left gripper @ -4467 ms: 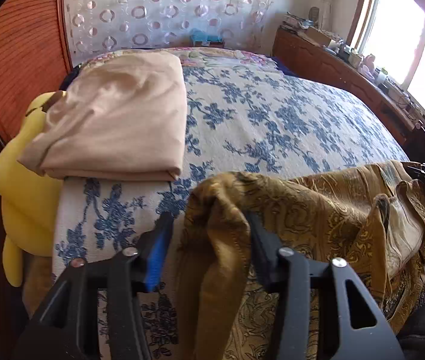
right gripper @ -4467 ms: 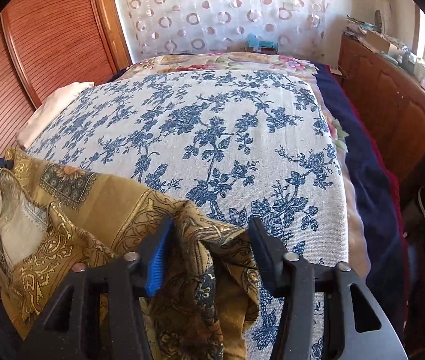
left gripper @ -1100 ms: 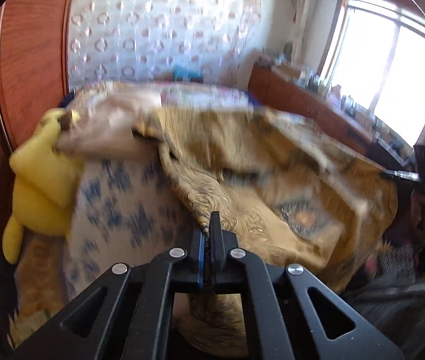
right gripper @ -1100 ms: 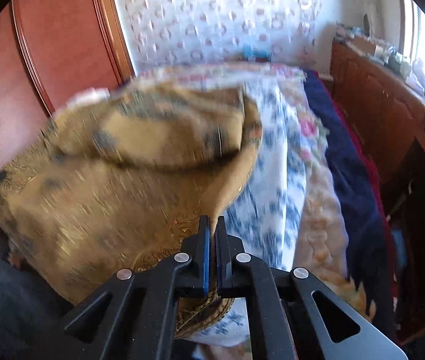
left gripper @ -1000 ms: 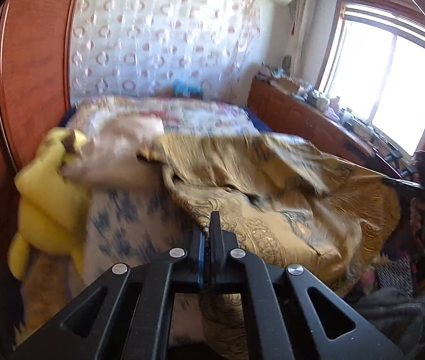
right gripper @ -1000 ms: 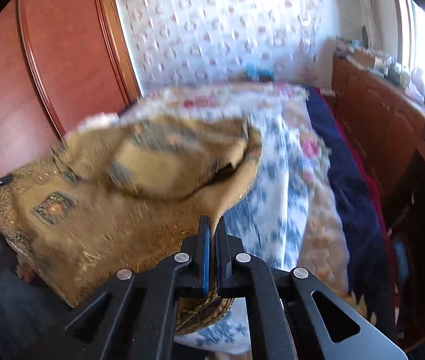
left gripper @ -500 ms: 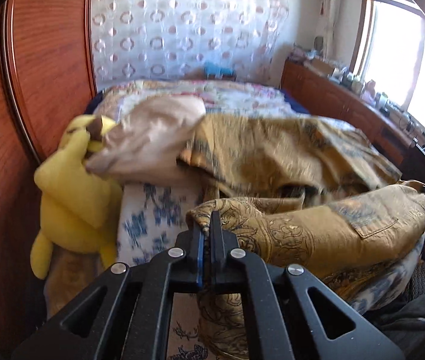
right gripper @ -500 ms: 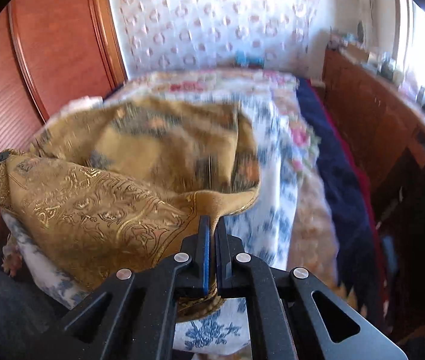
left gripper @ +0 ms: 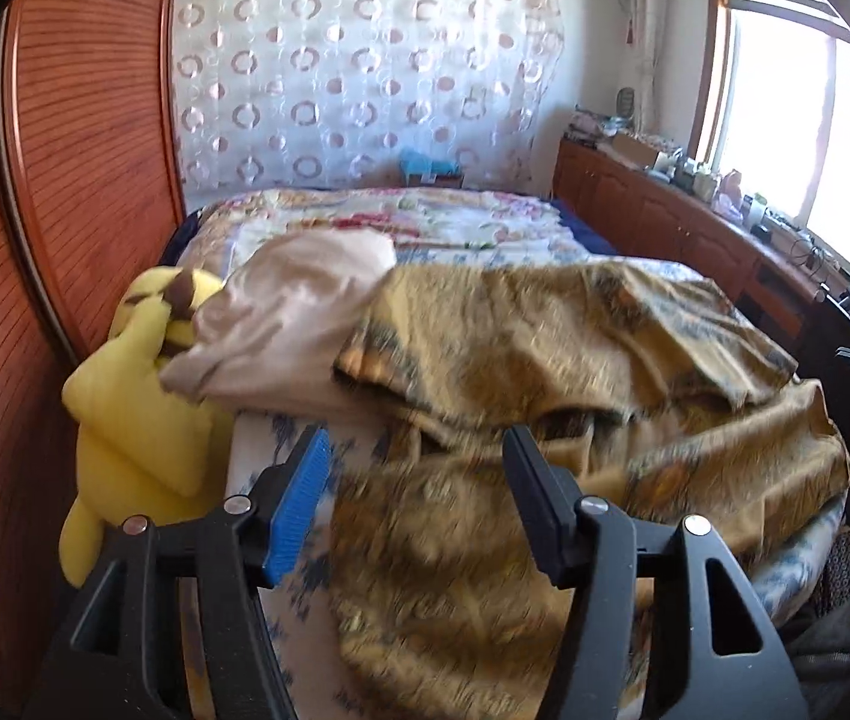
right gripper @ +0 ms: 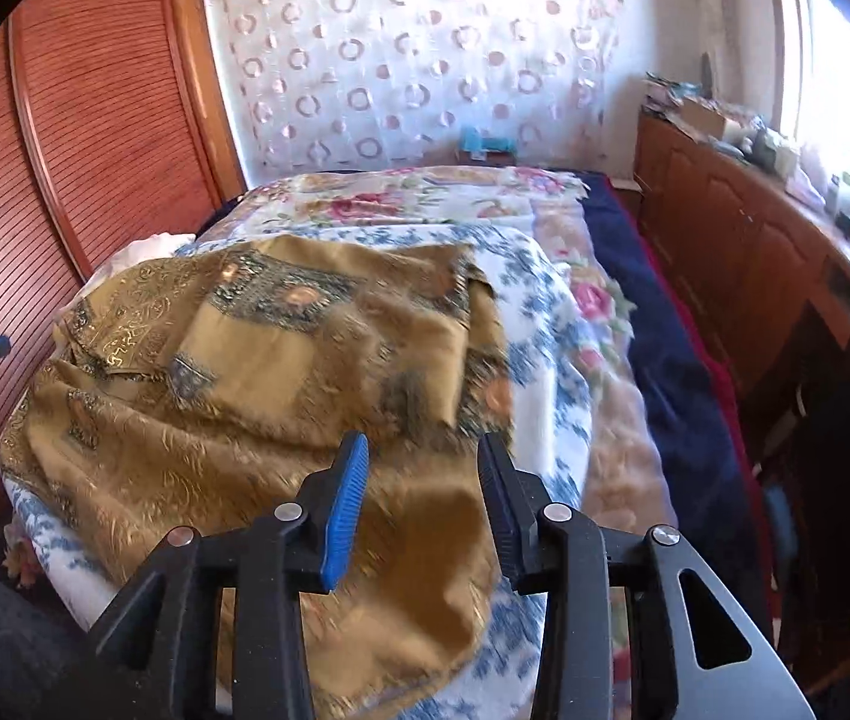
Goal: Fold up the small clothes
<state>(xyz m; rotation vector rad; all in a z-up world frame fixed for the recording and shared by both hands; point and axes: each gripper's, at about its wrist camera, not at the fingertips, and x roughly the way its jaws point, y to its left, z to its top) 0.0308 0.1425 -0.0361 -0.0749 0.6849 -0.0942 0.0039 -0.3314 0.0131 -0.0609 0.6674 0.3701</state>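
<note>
A mustard-gold patterned garment lies spread and rumpled over the near end of the bed, its near edge draped over the bed's end. My left gripper hangs over its near left corner, jaws opening, with cloth lying below and between the pads but not pressed. Over the garment's near right corner my right gripper has its jaws opening too, the cloth loose beneath them. The far left fold of the garment rests against a beige folded cloth.
The bed wears a blue-flowered white cover. A yellow plush toy sits at the bed's left edge against a wooden sliding door. A wooden cabinet with clutter runs along the right under a window. A curtain hangs behind.
Both grippers, shut on the garment's near corners half a second ago, now have their jaws apart and the cloth has dropped onto the bed. Both hands came forward and down.
</note>
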